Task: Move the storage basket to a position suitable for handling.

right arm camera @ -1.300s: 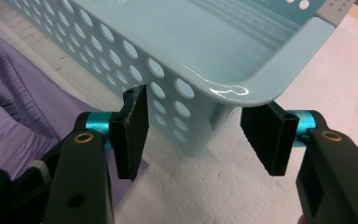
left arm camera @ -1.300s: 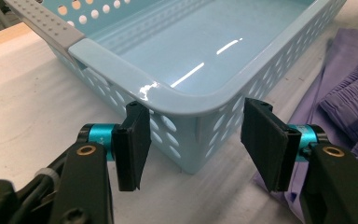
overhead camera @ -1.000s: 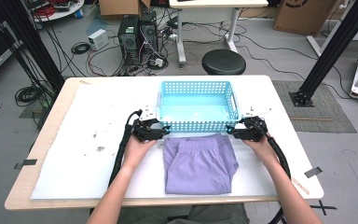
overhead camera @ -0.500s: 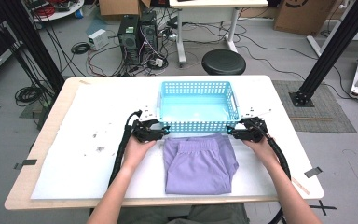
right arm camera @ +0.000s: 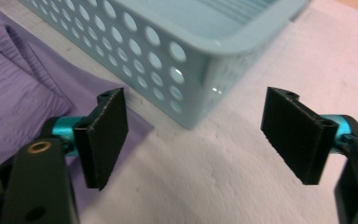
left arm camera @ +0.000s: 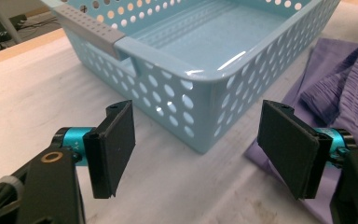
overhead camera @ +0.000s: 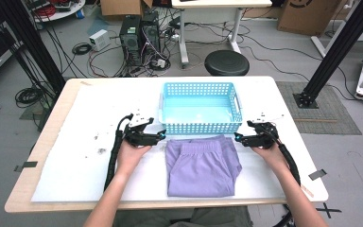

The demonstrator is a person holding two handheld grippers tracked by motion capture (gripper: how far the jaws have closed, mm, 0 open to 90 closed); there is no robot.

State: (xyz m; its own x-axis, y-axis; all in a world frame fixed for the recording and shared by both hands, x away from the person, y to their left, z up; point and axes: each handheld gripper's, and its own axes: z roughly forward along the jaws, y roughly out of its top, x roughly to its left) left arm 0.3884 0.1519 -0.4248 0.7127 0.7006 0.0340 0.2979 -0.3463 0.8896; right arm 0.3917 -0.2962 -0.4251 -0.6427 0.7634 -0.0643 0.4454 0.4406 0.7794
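High view, going from big to small: one bench point(overhead camera: 75, 170) with a white top spans the middle of the frame. On it, at centre, stands one light blue perforated basket point(overhead camera: 200, 108), nothing inside it. Just below the basket, at lower centre, lies one folded purple garment point(overhead camera: 202, 165), its waistband edge close to the basket's near wall. Two hand-held grippers flank that edge. The left hand-held gripper point(overhead camera: 160, 136) sits at centre left, just beside the garment's upper left corner; its jaws have just been opening and stand spread, with nothing between them. The right hand-held gripper point(overhead camera: 237, 138) sits at centre right by the upper right corner; its jaws have likewise just been opening, wide apart over bare bench. Behind the bench, at the top of the frame, are one round black stool point(overhead camera: 226, 62), two computer towers point(overhead camera: 140, 32) and loose cables on the floor.
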